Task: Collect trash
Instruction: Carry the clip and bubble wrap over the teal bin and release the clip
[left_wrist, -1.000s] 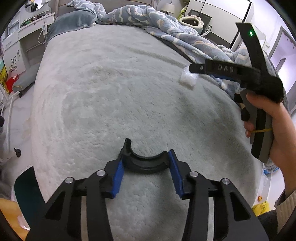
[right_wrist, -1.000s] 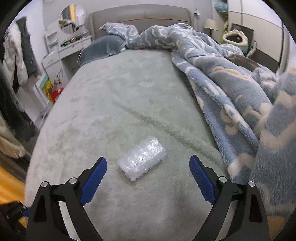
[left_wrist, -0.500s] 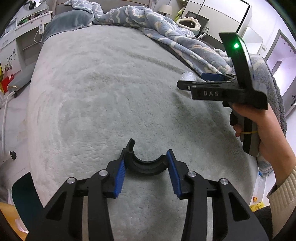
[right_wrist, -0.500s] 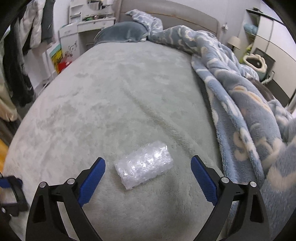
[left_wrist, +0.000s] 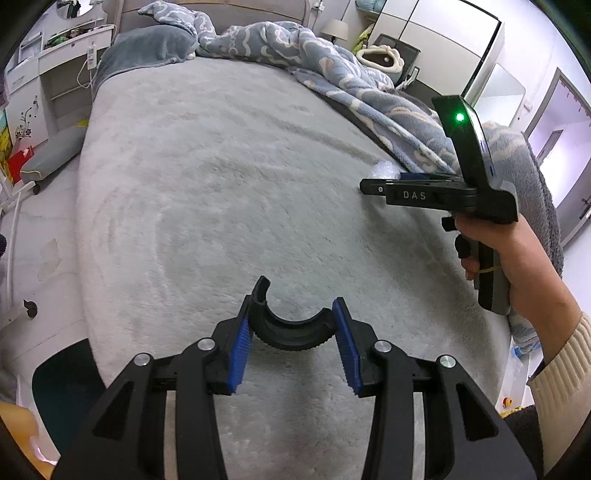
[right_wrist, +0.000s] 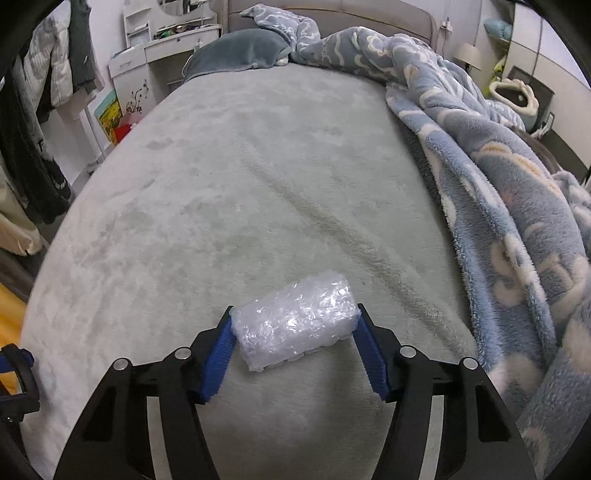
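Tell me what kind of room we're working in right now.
A bedroom, almost certainly: the right gripper holds a bubble wrap bundle on a grey-covered bed with a padded headboard, a rumpled blue blanket and a bedside lamp.

Grey plush bed (right_wrist: 258, 177) ahead of tongs | blue cloud blanket (right_wrist: 498, 177) heaped right | white dresser (right_wrist: 155, 55) far left | bedside lamp (left_wrist: 335, 28) beyond.

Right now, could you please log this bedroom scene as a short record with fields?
surface: grey plush bedspread
trash item: clear bubble-wrap bundle, lying on the bedspread
right gripper: jaws closed against both ends of the bundle
left gripper: holding a black curved plastic piece
bedding: blue cloud-pattern fleece blanket, heaped along the right side
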